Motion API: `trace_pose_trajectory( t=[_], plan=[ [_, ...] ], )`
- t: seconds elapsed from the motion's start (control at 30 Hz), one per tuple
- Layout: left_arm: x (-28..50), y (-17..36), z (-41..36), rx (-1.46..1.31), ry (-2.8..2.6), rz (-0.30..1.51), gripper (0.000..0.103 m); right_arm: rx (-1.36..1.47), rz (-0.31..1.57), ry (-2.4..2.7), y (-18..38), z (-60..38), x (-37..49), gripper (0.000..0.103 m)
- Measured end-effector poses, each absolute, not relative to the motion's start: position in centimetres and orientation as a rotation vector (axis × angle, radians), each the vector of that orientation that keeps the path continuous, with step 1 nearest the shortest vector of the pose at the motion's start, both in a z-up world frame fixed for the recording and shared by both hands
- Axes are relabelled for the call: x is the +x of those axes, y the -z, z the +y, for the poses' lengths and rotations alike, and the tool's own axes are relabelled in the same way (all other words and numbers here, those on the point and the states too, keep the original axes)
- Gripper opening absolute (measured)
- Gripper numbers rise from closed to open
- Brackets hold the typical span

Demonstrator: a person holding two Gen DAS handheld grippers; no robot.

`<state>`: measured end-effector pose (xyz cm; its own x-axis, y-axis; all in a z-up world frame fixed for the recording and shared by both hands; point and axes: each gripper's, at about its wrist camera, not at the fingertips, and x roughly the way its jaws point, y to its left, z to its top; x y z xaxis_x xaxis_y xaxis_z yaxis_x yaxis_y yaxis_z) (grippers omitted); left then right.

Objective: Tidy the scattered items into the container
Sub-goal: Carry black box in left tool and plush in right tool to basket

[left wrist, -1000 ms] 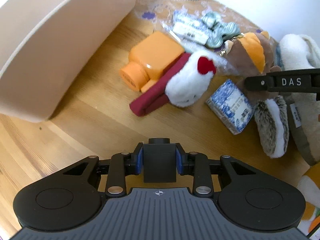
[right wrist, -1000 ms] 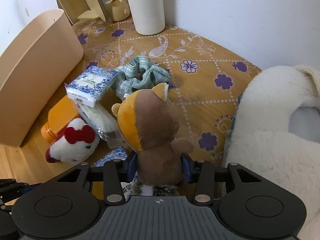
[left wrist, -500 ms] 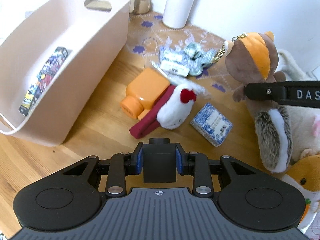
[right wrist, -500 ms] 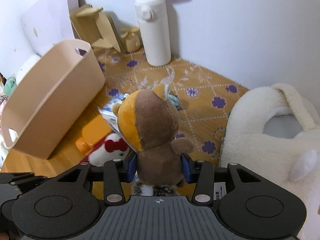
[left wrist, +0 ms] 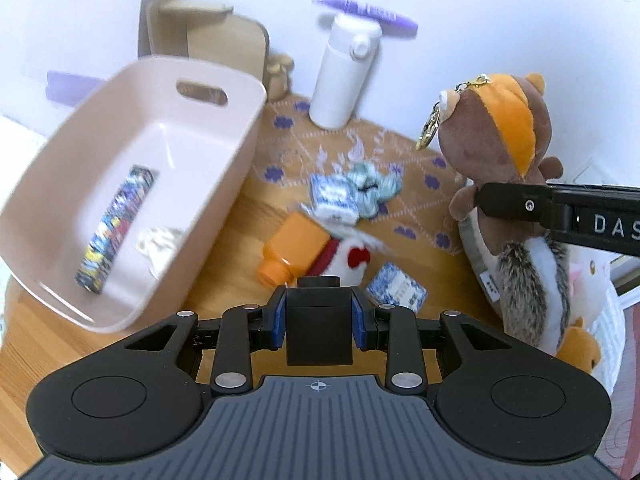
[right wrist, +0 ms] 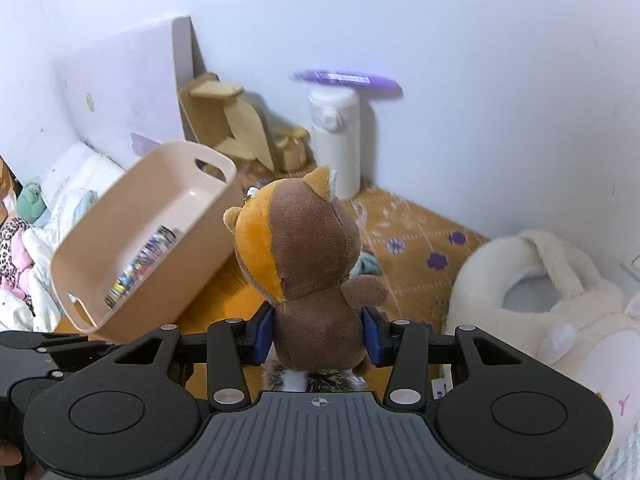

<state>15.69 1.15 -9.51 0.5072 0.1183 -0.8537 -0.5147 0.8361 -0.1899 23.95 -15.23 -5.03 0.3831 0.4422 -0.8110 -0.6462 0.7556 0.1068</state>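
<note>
- Since a second ago, I have been lifting both grippers well up off the floor, so the scattered things below are looking smaller and the whole beige bin [left wrist: 240,92] is showing.
- With my right gripper [right wrist: 319,332] I am clamping the brown and orange squirrel plush [right wrist: 304,248] at its waist between the blue pads, head pointing away from me and the grey tail hanging below the fingers.
- Seen from my left wrist, that plush [left wrist: 496,152] is hanging up to the right, with a gold key clasp dangling off its head.
- My left gripper [left wrist: 319,320] is holding nothing; a black block is filling the space between its blue pads, so I cannot tell whether the fingers are apart or together.
- Forward and left of my left gripper the bin is sitting on the wooden floor, holding a long colourful box [left wrist: 116,228] and something white and crumpled [left wrist: 158,242].
- Just ahead of my left fingers are lying an orange bottle [left wrist: 294,248], a white plush with a red bow [left wrist: 354,258] and a blue-patterned tissue pack [left wrist: 397,288], all close together.
- Farther forward, another tissue pack [left wrist: 334,196] is touching a green checked cloth [left wrist: 372,184].
- A white flask [left wrist: 344,76] is standing by the wall.
- To the right of my right gripper a cream fluffy bag [right wrist: 532,280] is resting.
</note>
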Motion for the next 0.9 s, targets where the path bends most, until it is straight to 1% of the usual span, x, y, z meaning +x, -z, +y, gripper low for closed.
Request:
trace_pose_trajectory(
  t=[0.2,0.43,0.7,0.9],
  plan=[
    [14.4,7.7,4.6,-0.443,-0.403,0.948,0.032,-0.237,0.909,-0.704,2.3,-12.6,22.7,0.042],
    [13.3,7.0,10.2,-0.439,-0.423,0.953,0.032,-0.225,0.893,-0.697,1.1,-8.6,21.4,0.042],
    [12.2,8.0,15.7,-0.43,-0.443,0.963,0.032,-0.201,0.923,-0.722,0.7,-2.7,20.7,0.042],
    [11.9,9.8,19.2,-0.445,-0.451,0.996,0.032,-0.183,0.974,-0.741,1.9,1.6,20.6,0.042]
  ],
)
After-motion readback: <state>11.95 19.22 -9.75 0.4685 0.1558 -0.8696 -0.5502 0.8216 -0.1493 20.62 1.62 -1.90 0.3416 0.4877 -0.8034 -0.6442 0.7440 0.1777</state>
